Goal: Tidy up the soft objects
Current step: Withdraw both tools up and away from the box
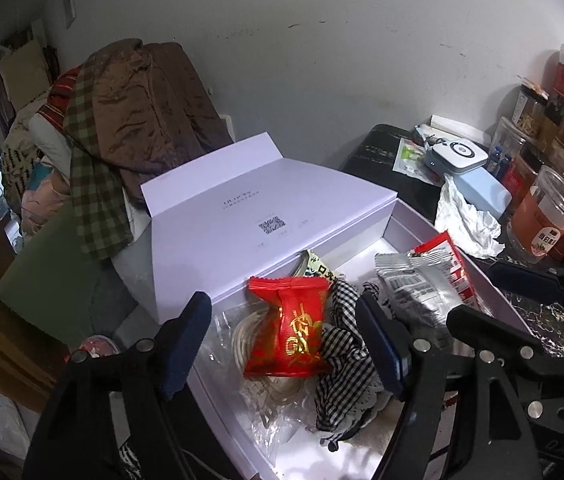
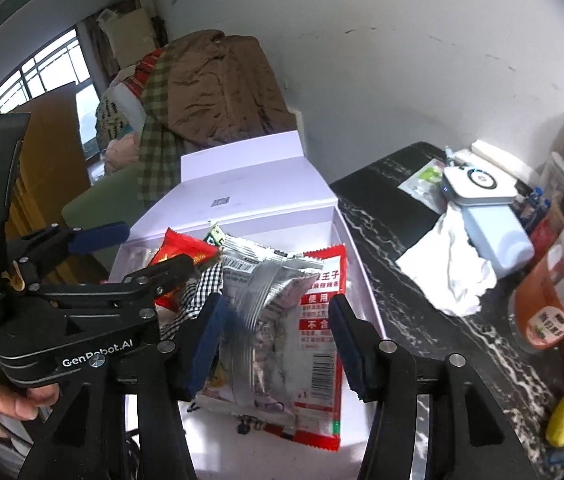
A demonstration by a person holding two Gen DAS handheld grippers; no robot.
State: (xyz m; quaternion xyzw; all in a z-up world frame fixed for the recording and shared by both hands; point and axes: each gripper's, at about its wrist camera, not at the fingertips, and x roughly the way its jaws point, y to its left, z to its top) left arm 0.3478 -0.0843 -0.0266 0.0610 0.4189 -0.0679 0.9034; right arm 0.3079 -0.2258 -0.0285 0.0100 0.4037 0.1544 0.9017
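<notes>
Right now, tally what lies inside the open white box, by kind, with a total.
Red packets: 1, the red gold-printed packet
Silver and red snack packets: 1, silver-red snack packet
Checked cloths: 1, black-and-white checked cloth
Clear bags: 1, clear bag of pale cord
Green-printed packets, mostly hidden: 1
Total: 5

Left wrist view: you looked steeply down past the left gripper, close above the white box, toward the wall.
Right wrist view: you looked down from beside it, over the same box.
Shared: box, red packet, clothes pile, black table.
</notes>
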